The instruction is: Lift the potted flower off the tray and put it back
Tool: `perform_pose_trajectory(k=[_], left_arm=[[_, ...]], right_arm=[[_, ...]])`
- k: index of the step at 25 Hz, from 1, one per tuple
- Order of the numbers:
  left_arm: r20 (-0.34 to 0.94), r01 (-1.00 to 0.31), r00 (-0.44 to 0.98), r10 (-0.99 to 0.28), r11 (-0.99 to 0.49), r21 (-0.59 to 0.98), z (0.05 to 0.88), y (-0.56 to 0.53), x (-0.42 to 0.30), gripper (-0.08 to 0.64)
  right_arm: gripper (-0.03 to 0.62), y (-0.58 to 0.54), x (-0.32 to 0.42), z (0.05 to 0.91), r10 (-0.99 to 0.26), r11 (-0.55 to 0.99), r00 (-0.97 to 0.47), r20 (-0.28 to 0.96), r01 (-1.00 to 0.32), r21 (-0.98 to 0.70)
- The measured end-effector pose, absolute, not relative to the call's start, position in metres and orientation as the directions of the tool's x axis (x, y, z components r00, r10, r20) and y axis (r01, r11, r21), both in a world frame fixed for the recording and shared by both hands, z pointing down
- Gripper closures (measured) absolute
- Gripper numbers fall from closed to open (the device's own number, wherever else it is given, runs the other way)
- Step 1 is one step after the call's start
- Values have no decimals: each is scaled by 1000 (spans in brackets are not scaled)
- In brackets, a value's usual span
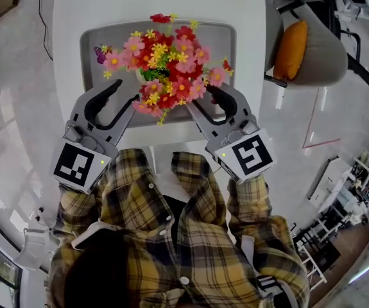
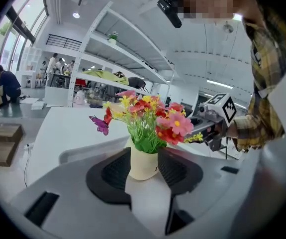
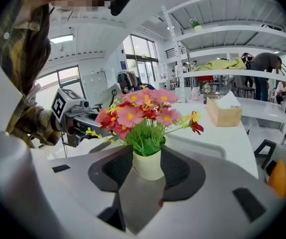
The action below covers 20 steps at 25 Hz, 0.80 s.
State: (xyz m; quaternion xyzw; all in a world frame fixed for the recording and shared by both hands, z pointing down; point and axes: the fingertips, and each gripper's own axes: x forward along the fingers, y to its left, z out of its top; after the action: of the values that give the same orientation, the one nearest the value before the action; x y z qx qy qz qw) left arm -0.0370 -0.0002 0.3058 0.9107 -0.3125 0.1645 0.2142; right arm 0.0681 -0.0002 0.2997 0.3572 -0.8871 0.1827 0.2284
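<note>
White table, grey tray, white shelving

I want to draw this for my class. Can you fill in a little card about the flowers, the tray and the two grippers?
Flowers: pink, red and yellow, with a purple butterfly, in a cream pot
Where: upright on the gray tray on the white table
Left gripper: open, pot lined up between its jaws
Right gripper: open, pot lined up between its jaws, from the other side
Nearby: orange cushion on a chair
</note>
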Motion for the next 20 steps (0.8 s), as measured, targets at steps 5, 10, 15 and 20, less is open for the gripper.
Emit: perform_pose_trajectory(k=[5,10,15,20], left_arm=[[434,-611,772,-464,-730,306,316,-5,-30,340],[457,-579,788,-412,-750,321,329,-5,-23,307],[468,-555,797,-381,-768,320,337,-11,-21,296],[471,-514,813,-341,-800,308,346,-13,-17,233]], right_arm=[[359,-4,65,312,-501,724,-664,555,-673,-151],[318,-6,65,320,-464,764,-686,561,-630,-138],[273,-9,65,331,-428,788,-695,578,-600,-136],[245,-11,65,343,-408,807,-705,581,-575,-131]])
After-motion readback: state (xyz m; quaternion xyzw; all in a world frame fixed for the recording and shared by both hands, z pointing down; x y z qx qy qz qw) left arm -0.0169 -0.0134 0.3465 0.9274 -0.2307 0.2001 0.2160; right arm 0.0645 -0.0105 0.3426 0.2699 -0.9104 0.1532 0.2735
